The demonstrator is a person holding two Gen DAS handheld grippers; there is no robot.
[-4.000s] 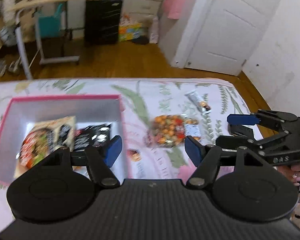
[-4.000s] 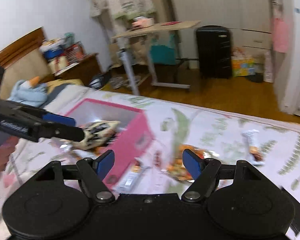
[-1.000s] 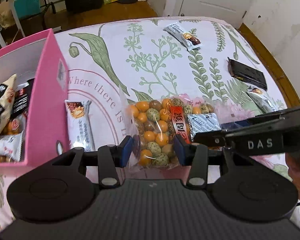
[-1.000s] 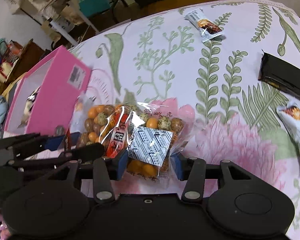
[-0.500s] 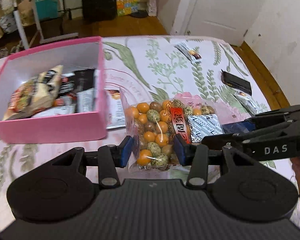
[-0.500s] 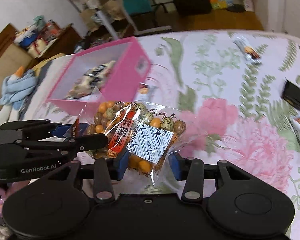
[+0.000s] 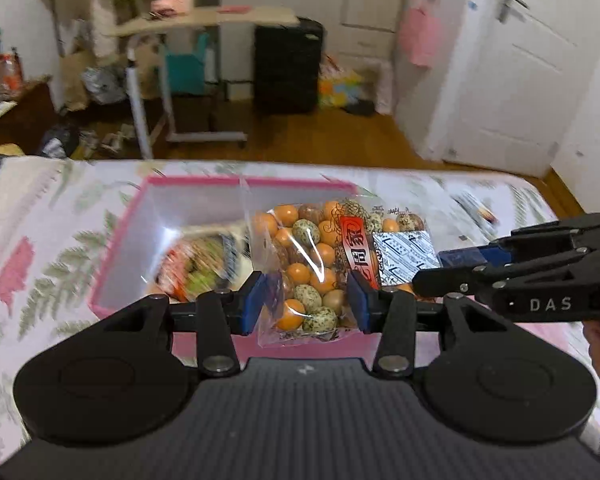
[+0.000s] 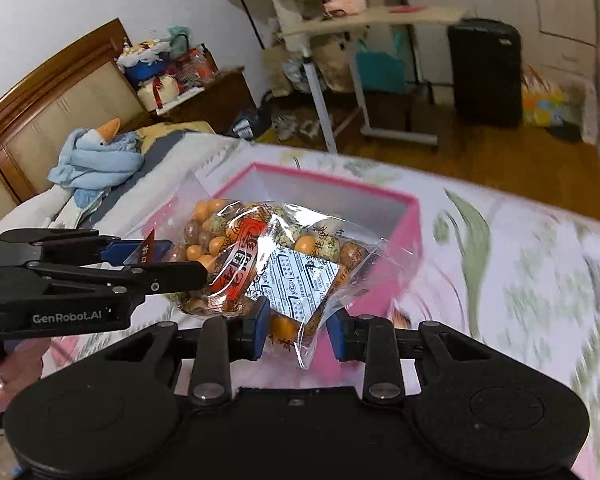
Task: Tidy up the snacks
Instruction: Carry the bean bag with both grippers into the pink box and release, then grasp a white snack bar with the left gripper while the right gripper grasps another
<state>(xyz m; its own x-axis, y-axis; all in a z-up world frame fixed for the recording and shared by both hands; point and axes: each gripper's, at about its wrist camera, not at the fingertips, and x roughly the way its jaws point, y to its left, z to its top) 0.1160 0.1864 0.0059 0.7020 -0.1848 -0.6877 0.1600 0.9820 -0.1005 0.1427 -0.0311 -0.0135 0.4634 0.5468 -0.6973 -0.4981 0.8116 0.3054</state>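
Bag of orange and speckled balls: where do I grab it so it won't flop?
Pinch the bag at its near end, coming from both sides across its width. It is soft, wide and lumpy, so a single pinch may let it sag.

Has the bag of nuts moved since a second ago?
Yes. The bag of nuts, gripped by both tongs, has gone from the floral bedspread up over the pink box.

On my right gripper (image 7: 440, 268) I read "DAS" in pale letters along its side. My left gripper (image 8: 172, 256) carries "GenRobot.AI". The red label on the bag of coated nuts (image 7: 320, 268) bears Chinese characters I cannot make out.
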